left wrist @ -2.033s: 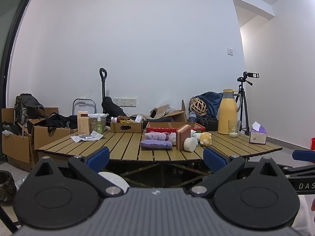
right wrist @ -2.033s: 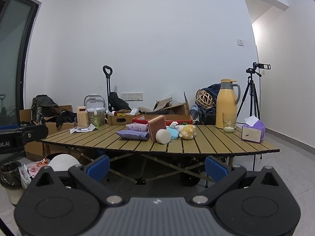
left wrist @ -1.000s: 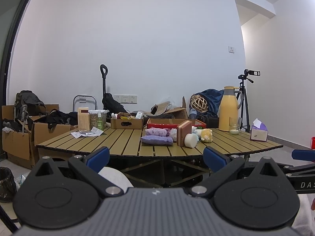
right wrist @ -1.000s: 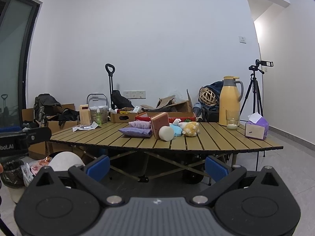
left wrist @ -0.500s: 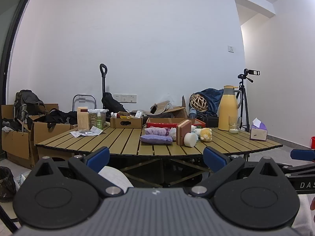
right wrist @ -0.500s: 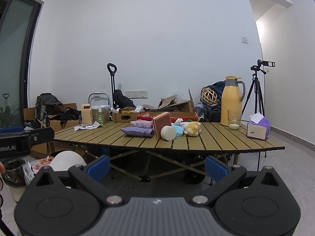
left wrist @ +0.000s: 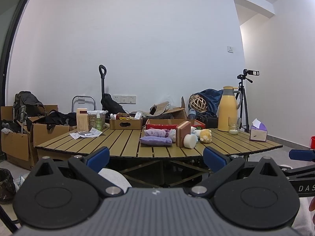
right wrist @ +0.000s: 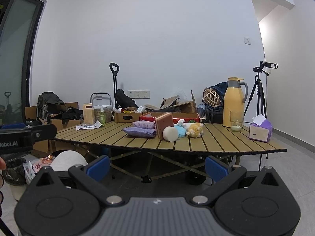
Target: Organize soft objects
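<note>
Wooden slats in a yellow-brown tone make up the tabletop (left wrist: 126, 139) in the left wrist view, standing in a white-walled room with cardboard boxes (left wrist: 17, 141) at the left and a tripod (left wrist: 244, 98) at the right. Near the middle of the tabletop lie the soft things: a purple pouch (left wrist: 155, 141), a lilac plush roll (left wrist: 156, 132) behind it, a brown sponge block (left wrist: 183, 130) standing on edge, a white foam cylinder (left wrist: 190, 141) and a yellow plush toy (left wrist: 205, 135). A yellow thermos (left wrist: 229, 108) stands farther right. The left gripper (left wrist: 156, 156) hangs level below the tabletop's near edge, its blue fingers (left wrist: 98, 156) spread wide and empty. In the right wrist view the same tabletop (right wrist: 216, 143) appears with the purple pouch (right wrist: 137, 132), sponge block (right wrist: 164, 124), foam cylinder (right wrist: 170, 134), a light blue plush (right wrist: 181, 130) and the yellow plush toy (right wrist: 195, 130) clustered together, and a purple tissue box (right wrist: 259, 130) well apart at the right. The right gripper (right wrist: 157, 166) is likewise level and wide open, holding nothing. Compared with two seconds ago, both cameras sit lower and slightly nearer, so the tabletop looks flatter.
</note>
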Available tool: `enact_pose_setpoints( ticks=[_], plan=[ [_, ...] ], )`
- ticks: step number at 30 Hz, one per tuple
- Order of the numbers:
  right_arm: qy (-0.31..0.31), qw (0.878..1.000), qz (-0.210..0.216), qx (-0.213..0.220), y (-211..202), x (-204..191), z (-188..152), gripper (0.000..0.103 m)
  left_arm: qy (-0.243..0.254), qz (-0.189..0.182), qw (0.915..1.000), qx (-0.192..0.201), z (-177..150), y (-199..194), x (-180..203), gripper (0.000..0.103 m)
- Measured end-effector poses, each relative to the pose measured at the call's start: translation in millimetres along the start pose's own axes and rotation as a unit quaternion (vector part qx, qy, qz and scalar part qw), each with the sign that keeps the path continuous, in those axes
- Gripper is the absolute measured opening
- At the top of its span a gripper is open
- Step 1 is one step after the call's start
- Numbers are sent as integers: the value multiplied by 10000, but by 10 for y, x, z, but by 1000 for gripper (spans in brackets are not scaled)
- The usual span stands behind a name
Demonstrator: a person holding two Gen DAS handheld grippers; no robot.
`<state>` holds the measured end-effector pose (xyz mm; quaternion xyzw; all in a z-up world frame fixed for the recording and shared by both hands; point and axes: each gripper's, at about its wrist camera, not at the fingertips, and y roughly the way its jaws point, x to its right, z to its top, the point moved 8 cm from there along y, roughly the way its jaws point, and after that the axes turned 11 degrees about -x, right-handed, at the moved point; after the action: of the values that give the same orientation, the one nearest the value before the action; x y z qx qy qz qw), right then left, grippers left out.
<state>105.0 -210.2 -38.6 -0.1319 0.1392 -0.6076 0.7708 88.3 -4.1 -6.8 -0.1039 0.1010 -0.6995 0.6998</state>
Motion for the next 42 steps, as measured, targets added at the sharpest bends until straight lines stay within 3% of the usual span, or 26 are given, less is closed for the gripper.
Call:
enact_pose_setpoints(
  ticks=[12,17,21,28,34,36,38,42],
  plan=[
    [101,9993,-149,321,-2,100,91,103,-144,-11,9999,-77,20,122,-59,103],
    [230,9983,38,542,152,200,206,103,-24,49,9998,170,142,267,-67,103],
    [74,9984,254,492,416,178,313,103,-198,-171,9989,398,248,532,-118,103],
    [51,9993,291,246,1103,333,610,100,-33,-289,9996,-13,418,1350,-115,103],
    [161,9993,252,-219,2058,566,795,98,379,-463,9981,-118,530,2188,9,103],
    [233,9988,284,-315,2419,645,880,95,511,-587,9969,-134,598,2469,76,103],
    [370,9978,293,-462,2759,728,954,86,547,-628,9964,-155,695,2775,130,103],
    [590,9941,479,-779,3441,804,1072,81,536,-860,9947,-179,886,3294,244,101]
  ],
)
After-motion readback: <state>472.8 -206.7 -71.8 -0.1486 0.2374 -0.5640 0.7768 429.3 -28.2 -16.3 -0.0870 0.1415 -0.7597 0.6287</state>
